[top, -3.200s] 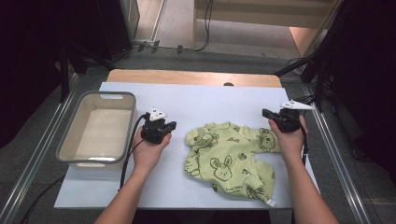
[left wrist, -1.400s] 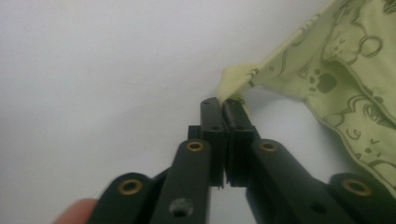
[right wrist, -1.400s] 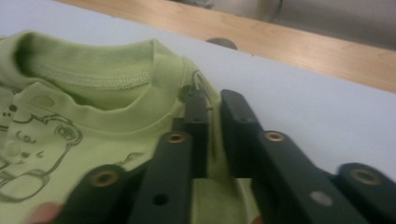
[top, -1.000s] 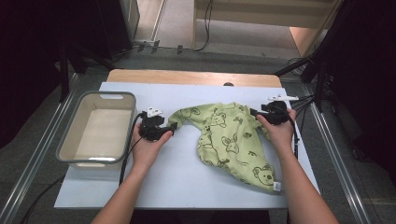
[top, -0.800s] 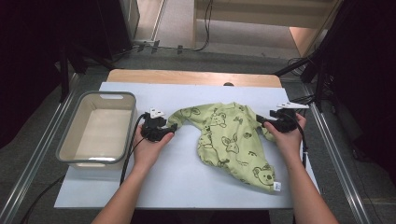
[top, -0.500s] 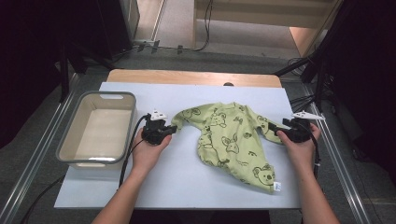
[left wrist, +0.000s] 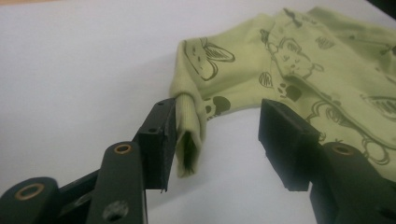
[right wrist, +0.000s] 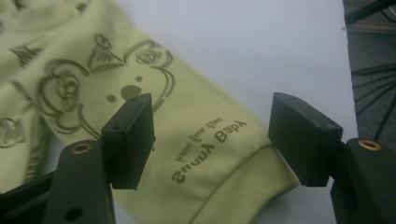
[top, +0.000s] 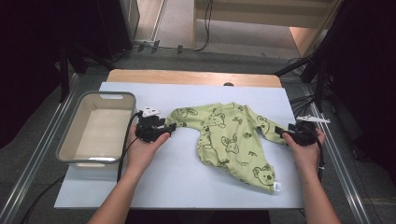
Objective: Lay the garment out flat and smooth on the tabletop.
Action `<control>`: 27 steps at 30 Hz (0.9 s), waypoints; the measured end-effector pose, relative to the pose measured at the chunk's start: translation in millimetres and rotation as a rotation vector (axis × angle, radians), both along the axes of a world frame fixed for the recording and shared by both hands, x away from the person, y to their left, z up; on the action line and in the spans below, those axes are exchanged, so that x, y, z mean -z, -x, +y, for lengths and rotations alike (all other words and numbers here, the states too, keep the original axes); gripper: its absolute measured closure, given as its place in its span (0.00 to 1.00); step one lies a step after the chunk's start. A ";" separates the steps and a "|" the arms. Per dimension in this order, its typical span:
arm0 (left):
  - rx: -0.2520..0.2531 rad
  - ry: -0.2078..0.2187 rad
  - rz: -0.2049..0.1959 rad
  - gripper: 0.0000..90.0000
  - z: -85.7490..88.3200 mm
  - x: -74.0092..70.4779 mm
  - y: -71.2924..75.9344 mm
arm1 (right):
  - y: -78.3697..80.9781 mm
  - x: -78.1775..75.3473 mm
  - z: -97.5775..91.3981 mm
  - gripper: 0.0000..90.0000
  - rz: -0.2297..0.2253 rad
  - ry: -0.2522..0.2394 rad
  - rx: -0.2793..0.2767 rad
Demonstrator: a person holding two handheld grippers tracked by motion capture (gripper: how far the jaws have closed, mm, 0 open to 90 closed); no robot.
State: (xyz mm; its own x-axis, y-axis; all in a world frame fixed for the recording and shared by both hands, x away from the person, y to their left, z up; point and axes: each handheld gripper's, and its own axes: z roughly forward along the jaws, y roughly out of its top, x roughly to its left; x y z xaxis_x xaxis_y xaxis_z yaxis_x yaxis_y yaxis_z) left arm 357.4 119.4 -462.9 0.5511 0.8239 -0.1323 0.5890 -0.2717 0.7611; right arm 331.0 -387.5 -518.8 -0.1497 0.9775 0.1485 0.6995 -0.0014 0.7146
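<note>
A light green baby garment [top: 224,135] with dark animal prints lies spread on the white table cover, one sleeve out to each side. My left gripper [top: 167,129] sits at the left sleeve's end. In the left gripper view it [left wrist: 217,135] is open, and the ribbed cuff [left wrist: 189,135] leans against the left-hand jaw, clear of the other. My right gripper [top: 286,133] is at the right sleeve's end. In the right gripper view it [right wrist: 212,135] is open above the flat sleeve [right wrist: 140,84] and its printed lettering [right wrist: 210,135].
A grey plastic basin [top: 108,95] with nothing in it stands at the table's left, just beyond my left hand. The white cover [top: 187,186] is bare in front of the garment. A wooden edge [top: 187,77] runs along the back. Cables lie off the right side.
The garment went from a crumpled heap to spread out. My right gripper has moved right and toward the person, drawing its sleeve out flat. The left gripper has barely shifted.
</note>
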 end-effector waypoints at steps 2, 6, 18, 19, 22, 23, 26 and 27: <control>-0.018 -0.024 0.008 0.51 -2.8 7.3 -4.7 | -1.4 3.1 1.2 0.42 0.015 0.018 0.017; -0.069 -0.050 -0.007 0.52 -3.5 16.0 -11.7 | -2.8 3.9 5.6 0.73 0.030 0.039 -0.008; -0.097 0.008 -0.106 0.51 -0.5 -7.3 -11.2 | -12.6 -26.8 -6.7 0.98 -0.152 0.075 0.001; -0.092 0.011 -0.109 0.51 -1.1 -7.8 -11.1 | -13.6 -32.0 -8.1 0.98 -0.172 0.088 0.007; -0.099 0.021 -0.118 0.50 -1.2 -10.6 -10.7 | -18.1 -45.0 -14.6 0.97 -0.205 0.084 0.017; -0.104 0.029 -0.126 0.50 -0.2 -12.3 -10.5 | -19.2 -47.7 -16.5 0.95 -0.205 0.086 0.026; -0.107 0.042 -0.146 0.50 2.7 -19.1 -9.5 | -20.9 -50.1 -20.7 0.76 -0.211 0.074 0.041; -0.104 0.039 -0.150 0.52 2.7 -20.3 -9.5 | -20.8 -49.2 -21.9 0.73 -0.206 0.058 0.039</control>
State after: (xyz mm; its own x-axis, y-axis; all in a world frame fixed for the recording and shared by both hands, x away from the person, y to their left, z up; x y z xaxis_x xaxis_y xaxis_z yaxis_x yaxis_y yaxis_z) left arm 366.9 122.0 -442.6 0.4790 0.8734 -0.0879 0.4916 -0.1839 0.8512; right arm 351.8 -409.4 -469.6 -0.1328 0.9892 0.0624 0.5387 0.0192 0.8423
